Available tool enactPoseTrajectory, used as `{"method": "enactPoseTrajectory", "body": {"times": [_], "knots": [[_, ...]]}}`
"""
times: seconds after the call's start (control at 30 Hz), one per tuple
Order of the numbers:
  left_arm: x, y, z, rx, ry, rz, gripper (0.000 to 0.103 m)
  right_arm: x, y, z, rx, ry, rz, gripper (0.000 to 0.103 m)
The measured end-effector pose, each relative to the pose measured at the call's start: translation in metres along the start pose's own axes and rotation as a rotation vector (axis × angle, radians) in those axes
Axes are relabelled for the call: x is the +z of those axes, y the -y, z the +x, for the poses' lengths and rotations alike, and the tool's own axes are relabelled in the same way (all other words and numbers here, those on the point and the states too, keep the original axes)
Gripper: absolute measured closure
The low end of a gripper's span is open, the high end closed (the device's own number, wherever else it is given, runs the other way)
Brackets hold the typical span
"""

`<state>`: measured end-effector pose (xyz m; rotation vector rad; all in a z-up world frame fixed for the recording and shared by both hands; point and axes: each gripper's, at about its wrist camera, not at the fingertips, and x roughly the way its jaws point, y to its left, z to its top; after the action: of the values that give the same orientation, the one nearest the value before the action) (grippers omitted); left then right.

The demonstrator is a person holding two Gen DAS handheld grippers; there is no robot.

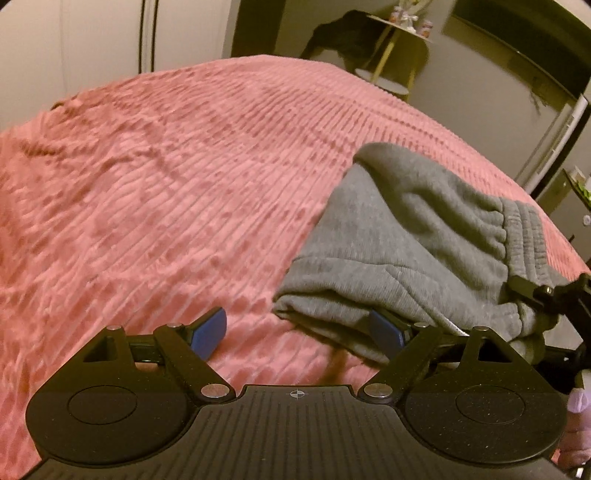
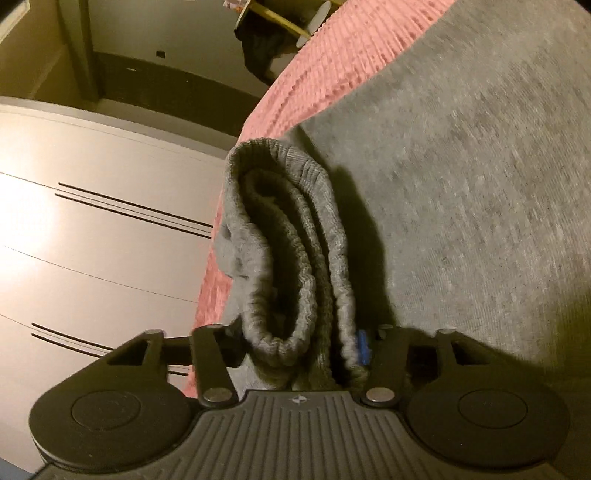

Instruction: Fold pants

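Observation:
Grey sweatpants (image 1: 413, 236) lie folded on the right side of a pink ribbed bedspread (image 1: 166, 184). My left gripper (image 1: 297, 326) is open and low over the bedspread. Its left blue pad (image 1: 208, 330) rests clear of the cloth, and its right pad (image 1: 384, 326) is tucked under the near folded edge of the pants. In the right wrist view, the bunched ribbed waistband (image 2: 291, 258) fills the gap of my right gripper (image 2: 299, 345), which is shut on it; one blue pad (image 2: 362, 347) presses against the elastic and the other is hidden behind cloth. Part of that gripper's black frame (image 1: 554, 295) shows at the waistband.
A white wardrobe (image 2: 92, 240) with dark handle lines stands beside the bed. Beyond the far bed edge is a small round side table (image 1: 402, 29) with a dark garment (image 1: 332, 37) draped by it. The left half of the bedspread is bare.

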<state>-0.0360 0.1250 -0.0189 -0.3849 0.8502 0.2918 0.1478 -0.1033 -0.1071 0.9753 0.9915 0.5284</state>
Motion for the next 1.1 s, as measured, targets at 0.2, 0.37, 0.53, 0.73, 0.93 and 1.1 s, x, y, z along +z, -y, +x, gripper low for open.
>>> {"method": "enactPoseTrajectory", "body": {"times": [0.2, 0.37, 0.53, 0.73, 0.93, 1.1], "knots": [[-0.001, 0.010, -0.003, -0.010, 0.007, 0.064, 0.014, -0.003, -0.030, 0.002, -0.083, 0.011, -0.084, 0.062], [-0.003, 0.022, -0.008, -0.041, 0.025, 0.146, 0.014, -0.005, -0.069, -0.023, -0.025, 0.092, -0.164, 0.064], [-0.002, 0.042, -0.004, -0.049, 0.032, 0.218, 0.013, 0.000, -0.098, -0.060, 0.057, 0.174, -0.194, 0.064], [0.001, 0.072, 0.010, -0.068, 0.020, 0.307, 0.015, 0.004, -0.100, -0.101, 0.086, 0.237, -0.182, 0.064], [0.006, 0.066, 0.025, -0.030, -0.025, 0.268, 0.040, -0.003, -0.087, -0.135, 0.079, 0.296, -0.158, 0.064], [0.009, 0.055, 0.035, -0.066, -0.071, 0.212, 0.051, -0.007, -0.060, -0.150, -0.056, 0.335, -0.199, 0.064]]}}
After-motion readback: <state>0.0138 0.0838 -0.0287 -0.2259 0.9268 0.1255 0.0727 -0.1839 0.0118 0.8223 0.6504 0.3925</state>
